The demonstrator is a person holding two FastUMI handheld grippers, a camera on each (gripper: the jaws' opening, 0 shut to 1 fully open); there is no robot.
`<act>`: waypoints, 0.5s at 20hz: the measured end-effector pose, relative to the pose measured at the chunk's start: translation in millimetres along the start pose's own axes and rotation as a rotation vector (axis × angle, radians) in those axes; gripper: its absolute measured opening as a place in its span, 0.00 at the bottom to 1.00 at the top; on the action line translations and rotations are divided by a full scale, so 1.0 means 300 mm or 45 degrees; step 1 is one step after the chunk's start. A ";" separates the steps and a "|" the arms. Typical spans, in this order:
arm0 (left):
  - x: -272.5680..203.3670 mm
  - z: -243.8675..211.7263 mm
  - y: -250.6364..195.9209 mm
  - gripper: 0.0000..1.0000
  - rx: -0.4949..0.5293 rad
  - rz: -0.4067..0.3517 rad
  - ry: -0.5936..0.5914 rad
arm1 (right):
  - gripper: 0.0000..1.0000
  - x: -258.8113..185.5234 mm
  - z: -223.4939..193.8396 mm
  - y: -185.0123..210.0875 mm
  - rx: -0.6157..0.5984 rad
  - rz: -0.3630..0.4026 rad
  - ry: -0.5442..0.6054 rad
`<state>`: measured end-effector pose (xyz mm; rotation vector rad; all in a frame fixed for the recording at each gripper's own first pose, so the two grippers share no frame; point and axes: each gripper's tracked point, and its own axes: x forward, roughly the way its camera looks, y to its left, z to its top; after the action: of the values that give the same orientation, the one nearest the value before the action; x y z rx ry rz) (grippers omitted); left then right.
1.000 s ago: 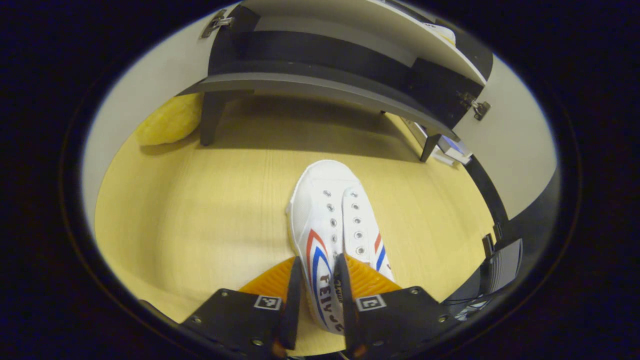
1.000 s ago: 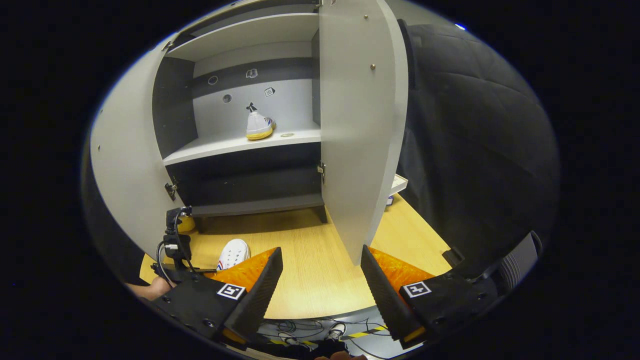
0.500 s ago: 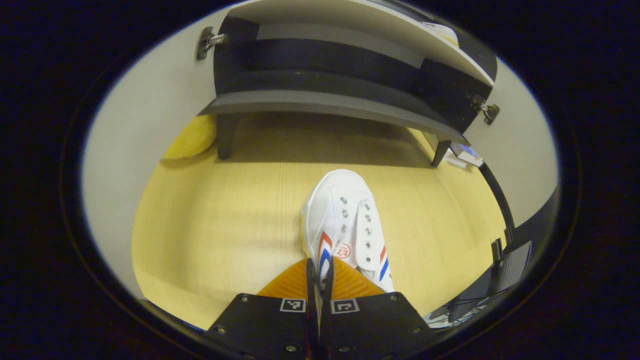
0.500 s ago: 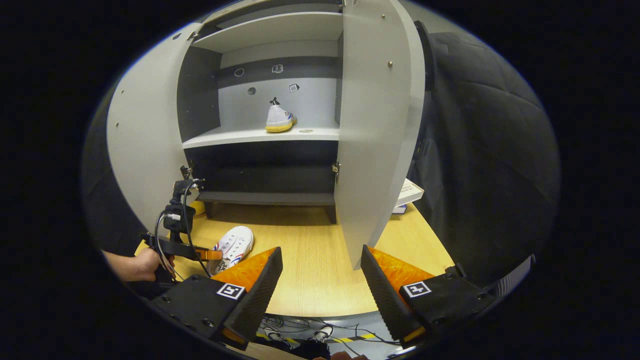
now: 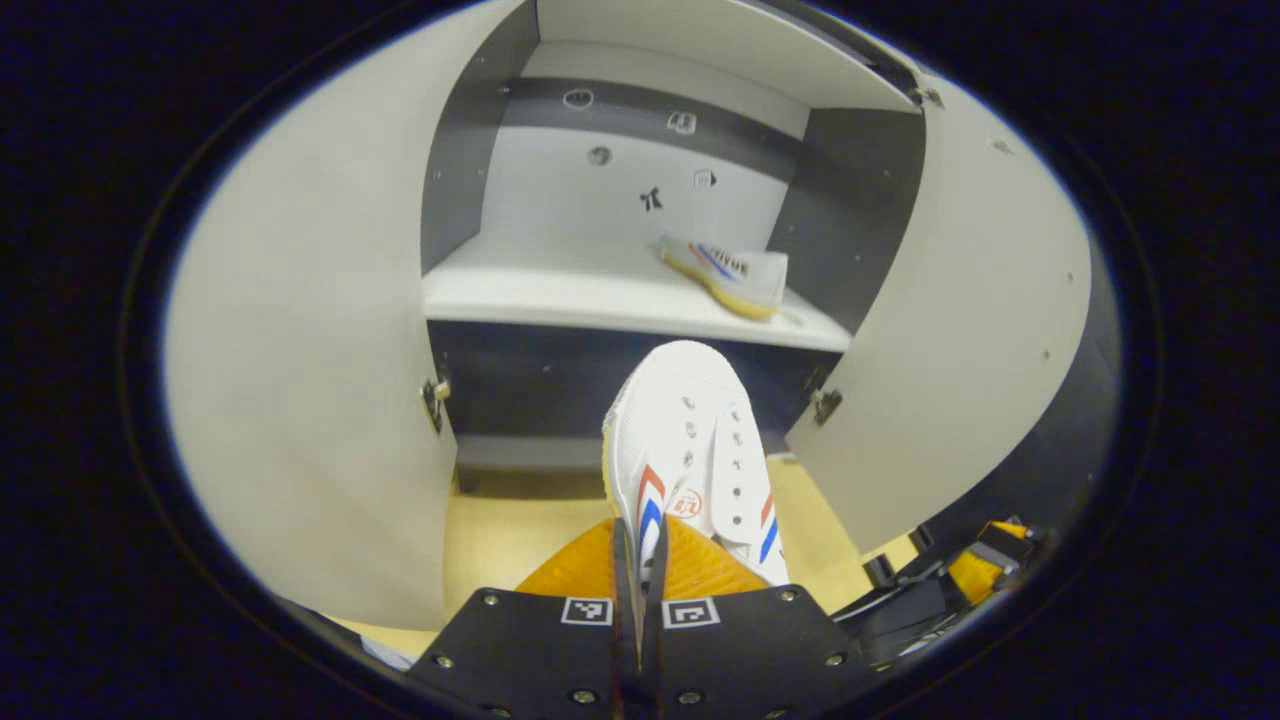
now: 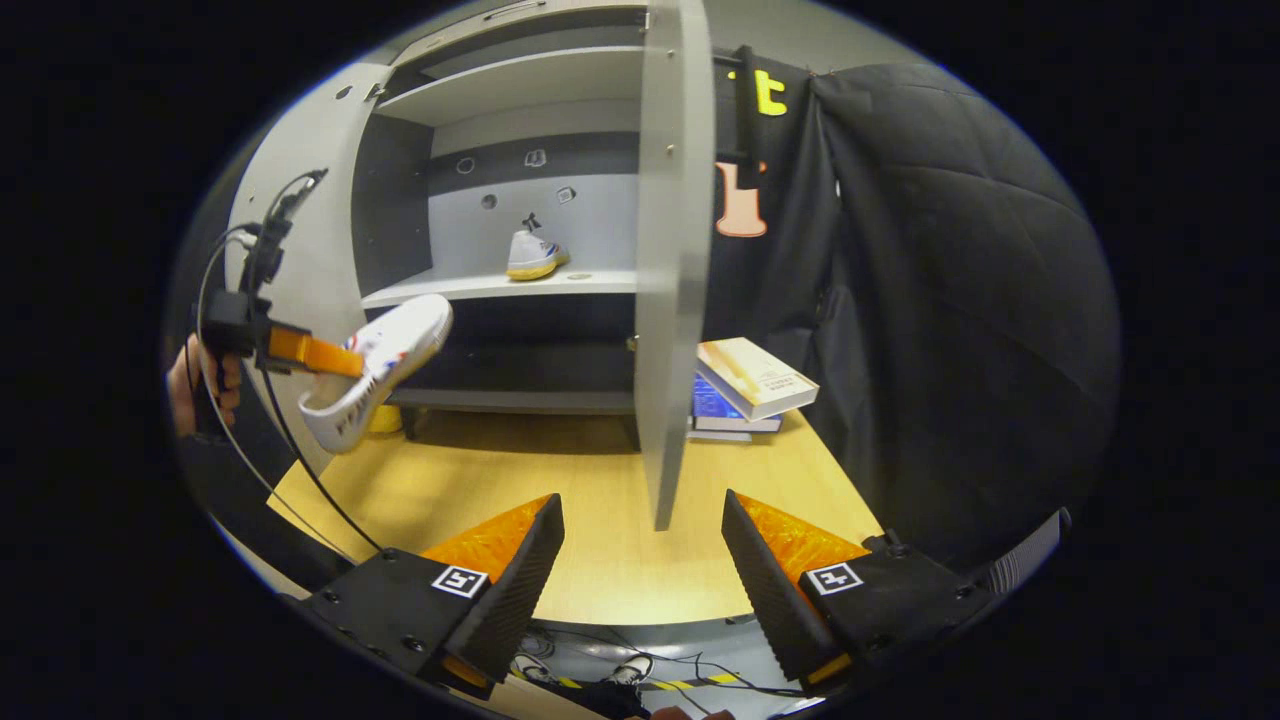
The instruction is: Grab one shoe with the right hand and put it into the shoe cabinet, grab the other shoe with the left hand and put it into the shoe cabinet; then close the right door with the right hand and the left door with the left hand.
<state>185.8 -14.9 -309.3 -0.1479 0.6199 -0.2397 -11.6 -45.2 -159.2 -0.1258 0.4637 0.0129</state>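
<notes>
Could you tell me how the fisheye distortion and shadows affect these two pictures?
Left gripper view: the grey cabinet doors bow outward and the white canvas shoe looms large. Right gripper view: the right door shows nearly edge-on, and shadow lies on the wooden floor under the cabinet.

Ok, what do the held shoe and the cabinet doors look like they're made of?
Shoe: likely white canvas, matte woven look, metal-looking eyelets, painted stripes. Cabinet doors: probably laminated board, smooth matte pale grey, flat panels with small screw heads and a metal hinge.

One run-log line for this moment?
left gripper: shut on white canvas shoe, lifted | right gripper: open | grey cabinet doors: open
</notes>
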 end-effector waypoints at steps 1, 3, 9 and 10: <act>0.003 -0.015 -0.006 0.03 -0.022 -0.001 -0.031 | 0.99 -0.008 0.003 -0.020 0.017 -0.024 -0.018; 0.015 -0.024 -0.012 0.03 -0.056 -0.016 -0.072 | 0.99 -0.010 0.019 -0.063 0.044 -0.066 -0.047; -0.004 0.011 0.004 0.03 0.076 0.117 -0.214 | 0.95 -0.035 0.064 -0.190 0.136 -0.194 -0.155; -0.003 0.010 0.006 0.03 0.069 0.132 -0.225 | 0.95 -0.048 0.060 -0.209 0.141 -0.215 -0.163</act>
<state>187.1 -12.6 -306.7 -0.0833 0.4439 -0.1411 -13.9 -104.8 -129.4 -0.0543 0.3240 -0.1693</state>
